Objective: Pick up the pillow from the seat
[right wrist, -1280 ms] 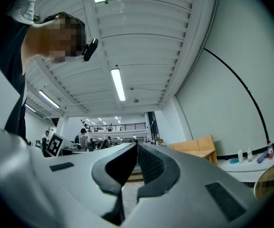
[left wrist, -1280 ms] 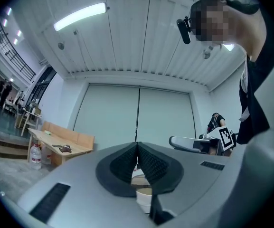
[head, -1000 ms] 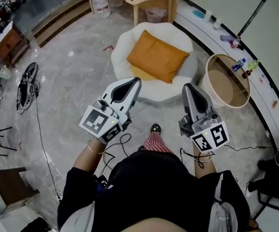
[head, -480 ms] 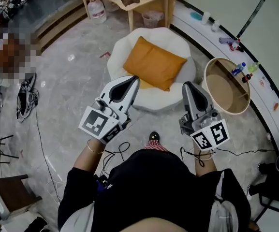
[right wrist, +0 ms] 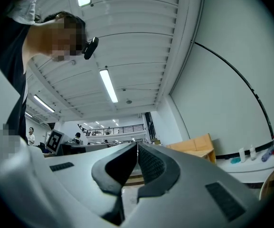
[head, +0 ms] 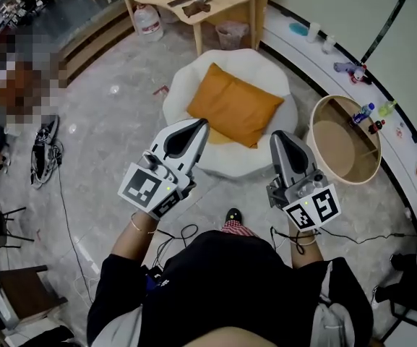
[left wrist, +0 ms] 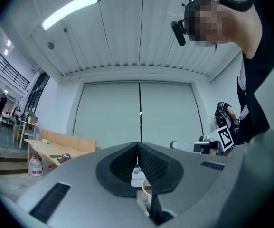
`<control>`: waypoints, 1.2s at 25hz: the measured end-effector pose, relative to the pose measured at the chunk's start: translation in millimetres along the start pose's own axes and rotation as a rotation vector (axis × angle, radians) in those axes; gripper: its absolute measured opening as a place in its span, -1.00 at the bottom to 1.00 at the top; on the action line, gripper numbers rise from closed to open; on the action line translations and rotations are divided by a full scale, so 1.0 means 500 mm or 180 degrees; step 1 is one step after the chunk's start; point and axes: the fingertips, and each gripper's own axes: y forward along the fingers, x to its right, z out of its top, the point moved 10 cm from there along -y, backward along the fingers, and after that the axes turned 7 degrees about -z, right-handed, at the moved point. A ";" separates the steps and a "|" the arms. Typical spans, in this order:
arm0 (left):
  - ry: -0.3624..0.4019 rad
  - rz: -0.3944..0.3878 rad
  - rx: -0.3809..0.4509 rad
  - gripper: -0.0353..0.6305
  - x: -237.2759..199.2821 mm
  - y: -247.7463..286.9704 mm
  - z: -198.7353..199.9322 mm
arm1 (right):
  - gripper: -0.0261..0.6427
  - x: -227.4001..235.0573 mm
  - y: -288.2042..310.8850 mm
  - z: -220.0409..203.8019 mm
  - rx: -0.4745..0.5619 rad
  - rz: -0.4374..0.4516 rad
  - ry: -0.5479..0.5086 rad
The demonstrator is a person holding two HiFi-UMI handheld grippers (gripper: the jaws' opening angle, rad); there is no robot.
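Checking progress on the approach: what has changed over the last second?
The person stepped closer to the seat, bringing the left gripper and right gripper forward toward the pillow. Nothing was grasped. Both stay shut and empty; the pillow lies unmoved on the seat.

Orange pillow on white seat

No readable text, label or number anywhere.
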 end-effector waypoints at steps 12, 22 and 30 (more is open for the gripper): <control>0.0068 0.0066 0.0006 -0.87 -0.038 0.070 0.010 | -0.86 0.080 0.042 0.009 0.0180 0.0015 0.0033; 0.0082 0.0061 -0.0042 -0.87 -0.059 0.092 -0.004 | -0.86 0.108 0.065 -0.003 0.0138 0.0098 0.0049; 0.0100 -0.0031 -0.0028 -0.87 -0.070 0.114 -0.003 | -0.86 0.109 0.066 0.001 0.0130 0.0073 -0.0019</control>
